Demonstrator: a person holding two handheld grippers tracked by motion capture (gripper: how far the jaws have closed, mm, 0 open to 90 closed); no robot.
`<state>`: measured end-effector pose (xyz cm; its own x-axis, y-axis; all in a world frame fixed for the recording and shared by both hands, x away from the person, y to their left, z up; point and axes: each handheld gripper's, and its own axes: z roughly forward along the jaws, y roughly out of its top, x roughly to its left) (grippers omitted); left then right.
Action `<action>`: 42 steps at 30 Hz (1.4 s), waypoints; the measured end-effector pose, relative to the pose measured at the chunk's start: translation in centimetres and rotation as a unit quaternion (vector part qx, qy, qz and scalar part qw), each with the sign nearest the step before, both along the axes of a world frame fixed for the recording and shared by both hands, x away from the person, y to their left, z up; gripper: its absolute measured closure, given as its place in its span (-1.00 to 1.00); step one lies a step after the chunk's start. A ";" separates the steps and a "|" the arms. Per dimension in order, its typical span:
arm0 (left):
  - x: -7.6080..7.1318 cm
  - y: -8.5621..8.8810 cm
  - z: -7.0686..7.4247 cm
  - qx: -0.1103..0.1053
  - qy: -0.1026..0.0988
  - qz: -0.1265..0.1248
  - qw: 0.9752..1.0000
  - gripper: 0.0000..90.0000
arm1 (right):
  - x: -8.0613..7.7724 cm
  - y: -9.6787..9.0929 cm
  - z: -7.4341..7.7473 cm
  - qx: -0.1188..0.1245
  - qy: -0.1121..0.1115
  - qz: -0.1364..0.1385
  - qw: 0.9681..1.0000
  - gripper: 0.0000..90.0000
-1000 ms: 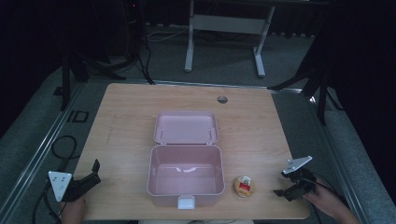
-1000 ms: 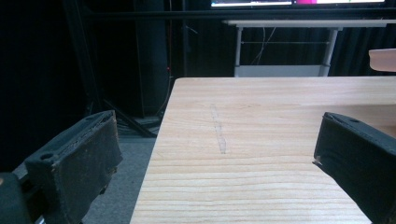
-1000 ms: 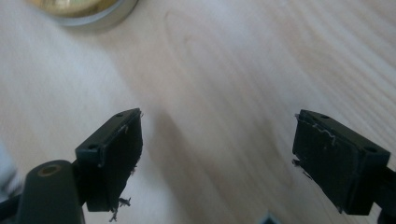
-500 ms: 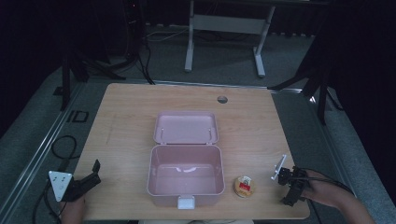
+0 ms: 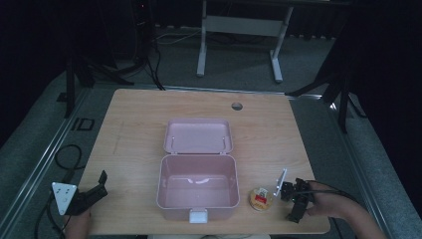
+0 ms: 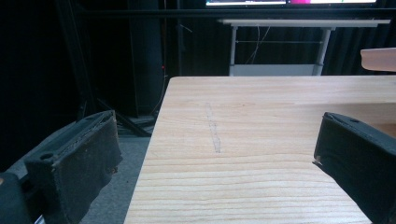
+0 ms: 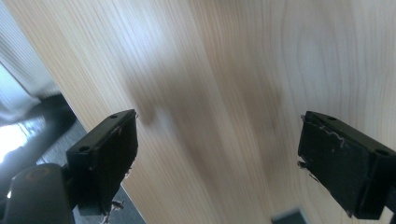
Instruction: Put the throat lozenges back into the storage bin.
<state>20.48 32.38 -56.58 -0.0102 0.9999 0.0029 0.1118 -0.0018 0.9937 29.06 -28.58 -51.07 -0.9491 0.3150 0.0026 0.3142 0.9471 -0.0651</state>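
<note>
Pale wood-grain table lay under us; our right gripper, jaws spread and empty, hung just right of the small round snack cup, itself just right of the open pink plastic box. We judged the reach for the cup was in hand; next called for turning toward it. Left of the box, our left gripper rested spread. Beyond the box stood a metal desk frame
</note>
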 end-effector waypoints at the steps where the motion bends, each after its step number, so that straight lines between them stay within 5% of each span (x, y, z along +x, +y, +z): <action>1: 0.0 0.0 0.0 -0.001 0.000 0.000 1.000 -0.98 | 0.0 0.5 0.1 0.006 0.002 0.003 1.000 -0.74; 10: -0.1 0.1 0.0 -0.004 -0.001 -0.004 1.000 -0.98 | 0.6 4.0 0.1 0.037 -0.003 0.030 0.999 -0.73; 29: -0.1 0.2 0.0 -0.006 0.000 -0.010 1.000 -0.98 | 2.1 8.8 -1.2 0.003 0.006 0.093 0.996 -0.62; 35: -0.1 0.2 0.0 -0.007 0.000 -0.010 1.000 -0.98 | 1.9 8.9 -0.6 0.000 0.011 0.105 0.994 -0.56; 42: -0.1 0.2 0.0 -0.005 0.000 -0.011 1.000 -0.98 | 1.5 8.6 2.2 0.001 0.018 0.107 0.994 -0.55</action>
